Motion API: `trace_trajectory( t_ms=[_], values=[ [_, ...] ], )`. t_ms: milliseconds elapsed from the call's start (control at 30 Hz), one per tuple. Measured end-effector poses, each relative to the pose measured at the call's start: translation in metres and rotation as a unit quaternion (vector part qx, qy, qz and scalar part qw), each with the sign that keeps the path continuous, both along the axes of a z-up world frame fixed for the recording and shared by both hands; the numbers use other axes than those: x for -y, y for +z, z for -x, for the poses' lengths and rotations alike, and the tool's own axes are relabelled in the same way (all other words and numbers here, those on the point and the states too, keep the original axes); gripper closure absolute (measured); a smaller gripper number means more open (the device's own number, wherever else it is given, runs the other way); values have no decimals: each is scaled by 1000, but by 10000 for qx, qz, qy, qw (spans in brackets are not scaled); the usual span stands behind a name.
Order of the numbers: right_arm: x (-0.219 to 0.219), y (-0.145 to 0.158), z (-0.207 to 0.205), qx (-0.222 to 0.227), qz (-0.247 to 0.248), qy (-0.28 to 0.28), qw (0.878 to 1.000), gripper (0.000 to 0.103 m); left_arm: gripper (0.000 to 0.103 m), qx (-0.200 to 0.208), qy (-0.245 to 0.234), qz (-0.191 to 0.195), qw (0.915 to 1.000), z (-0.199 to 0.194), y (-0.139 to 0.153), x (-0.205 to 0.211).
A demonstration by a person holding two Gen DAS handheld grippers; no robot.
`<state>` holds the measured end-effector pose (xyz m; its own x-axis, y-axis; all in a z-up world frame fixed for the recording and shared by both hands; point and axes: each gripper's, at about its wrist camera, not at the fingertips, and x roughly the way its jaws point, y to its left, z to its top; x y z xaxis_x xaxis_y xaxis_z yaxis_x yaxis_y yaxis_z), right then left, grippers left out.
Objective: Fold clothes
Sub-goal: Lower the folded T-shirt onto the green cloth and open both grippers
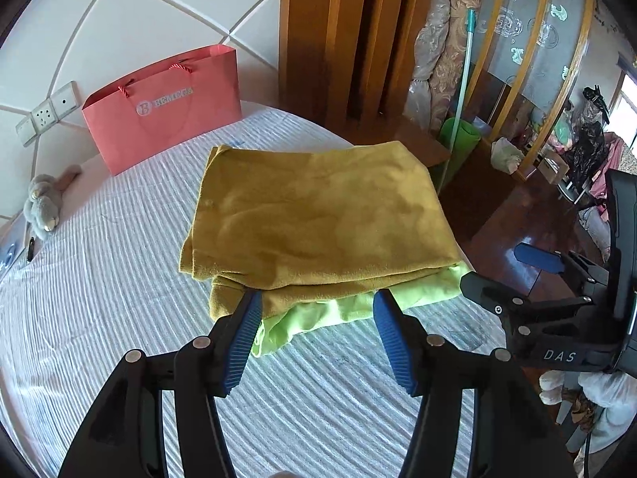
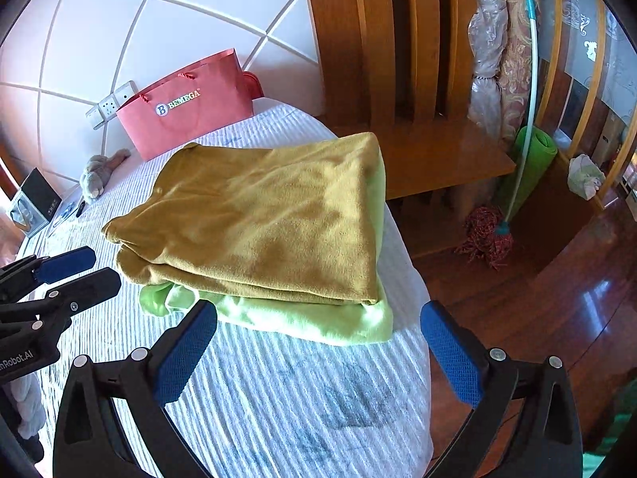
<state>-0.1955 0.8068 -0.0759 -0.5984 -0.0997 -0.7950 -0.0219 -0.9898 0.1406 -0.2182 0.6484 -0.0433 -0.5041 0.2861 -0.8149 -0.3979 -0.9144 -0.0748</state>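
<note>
On the bed's white ribbed cover (image 1: 99, 279), the pink paper gift bag (image 1: 167, 111) stands at about ten o'clock from the clothes, against the padded wall. The mustard-yellow folded knit garment (image 1: 318, 215) lies squarely on the lime-green folded garment (image 1: 318, 314), whose edge peeks out at six o'clock.

The left gripper (image 1: 318, 306) is released, its blue ribbed pads parted, nothing between them, just short of the stack's near edge. The right gripper (image 2: 318, 330) is also released, spread wide and empty, facing the green hem at the bed's right border.

The stack looks nearly finished. To do the step well, I would square the protruding green edge under the yellow piece, nudging or pinching low at the hem with both grippers together, so the top layer does not slide toward the bed's drop at three o'clock.
</note>
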Motion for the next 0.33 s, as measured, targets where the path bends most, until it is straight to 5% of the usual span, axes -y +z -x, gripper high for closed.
trace_trajectory(
  t_ms=[333],
  values=[
    [5,-2,1,4,-2,53,10000,0,44,-214,17,127,9997,-3,4,-2]
  ],
)
